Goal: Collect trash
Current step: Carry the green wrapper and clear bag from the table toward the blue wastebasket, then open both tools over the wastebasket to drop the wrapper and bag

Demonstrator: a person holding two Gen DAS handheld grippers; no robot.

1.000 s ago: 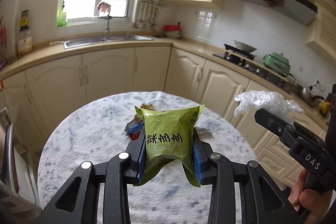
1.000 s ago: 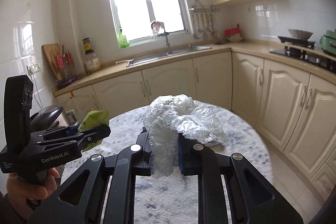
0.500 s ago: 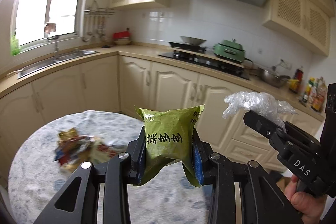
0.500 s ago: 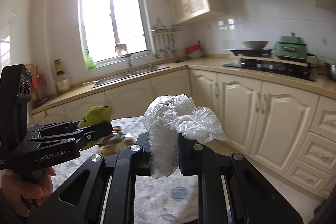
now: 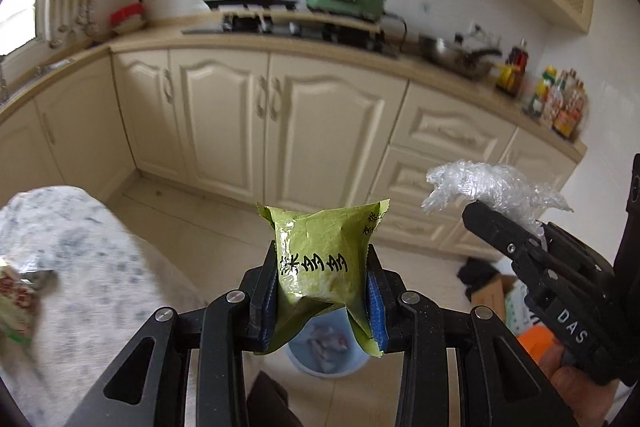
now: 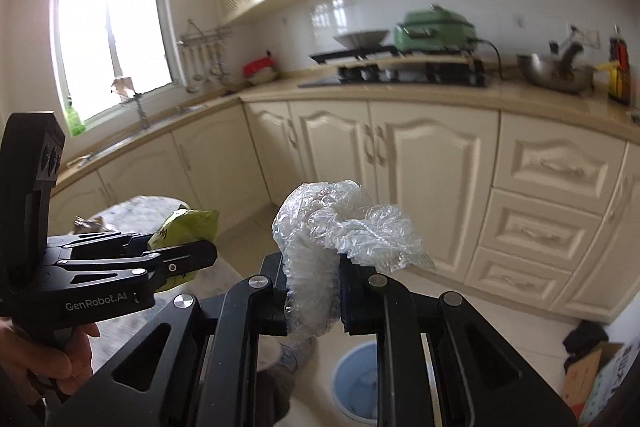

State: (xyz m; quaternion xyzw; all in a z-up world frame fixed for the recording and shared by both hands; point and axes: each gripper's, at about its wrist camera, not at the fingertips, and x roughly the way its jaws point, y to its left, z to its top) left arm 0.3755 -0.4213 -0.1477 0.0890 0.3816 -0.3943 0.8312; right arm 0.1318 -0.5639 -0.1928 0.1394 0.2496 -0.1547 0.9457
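The left gripper (image 5: 322,291) pinches a green snack wrapper (image 5: 320,259) between its blue-padded jaws, holding it in the air above the blue trash bin (image 5: 326,351) that stands on the tiled floor. Just to the right of that bin's line, the right gripper (image 6: 314,291) has its jaws pressed onto a crumpled wad of clear plastic film (image 6: 340,227), also held above the bin. To the bin's left, a round table with a speckled cloth (image 5: 80,247) carries more wrappers (image 5: 18,299) at its edge, and cream cabinets (image 5: 280,131) line the wall beyond the bin.
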